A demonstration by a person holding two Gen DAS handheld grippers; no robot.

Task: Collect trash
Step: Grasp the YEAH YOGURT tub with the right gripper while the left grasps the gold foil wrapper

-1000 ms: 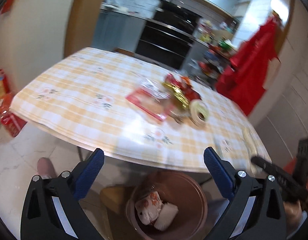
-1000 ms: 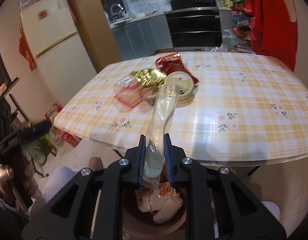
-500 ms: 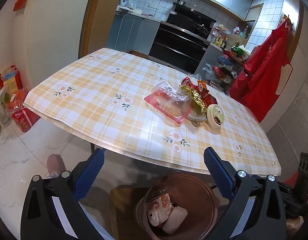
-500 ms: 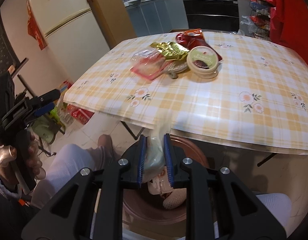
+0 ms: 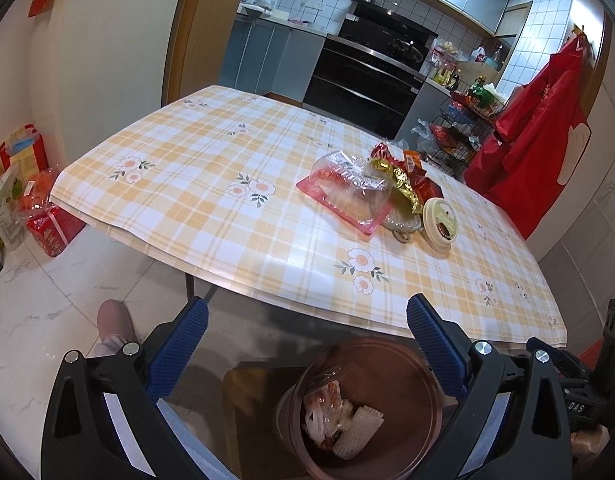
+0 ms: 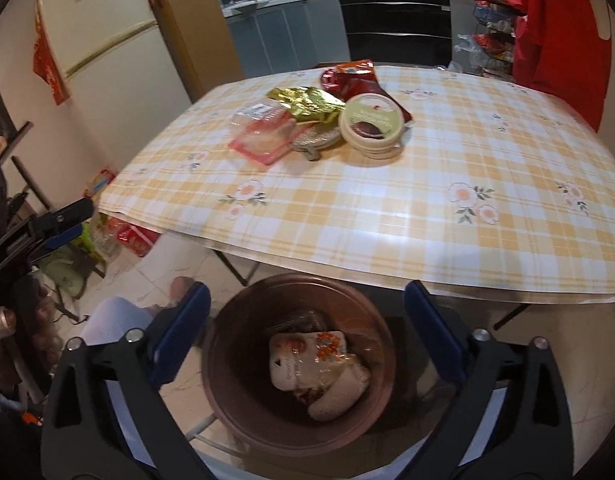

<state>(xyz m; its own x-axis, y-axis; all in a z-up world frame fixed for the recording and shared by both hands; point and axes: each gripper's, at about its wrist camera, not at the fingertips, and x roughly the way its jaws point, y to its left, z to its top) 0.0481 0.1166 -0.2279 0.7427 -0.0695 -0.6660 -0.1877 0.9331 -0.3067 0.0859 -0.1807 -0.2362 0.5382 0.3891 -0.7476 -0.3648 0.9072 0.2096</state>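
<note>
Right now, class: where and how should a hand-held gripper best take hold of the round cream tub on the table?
Probably grip the round cream tub across its side wall, coming from the near table edge: that side looks clear, while wrappers crowd its far side.

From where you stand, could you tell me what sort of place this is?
Most likely a home kitchen with a dining area: a fridge, a black built-in oven under tiled walls, and a table with a checked floral cloth.
</note>
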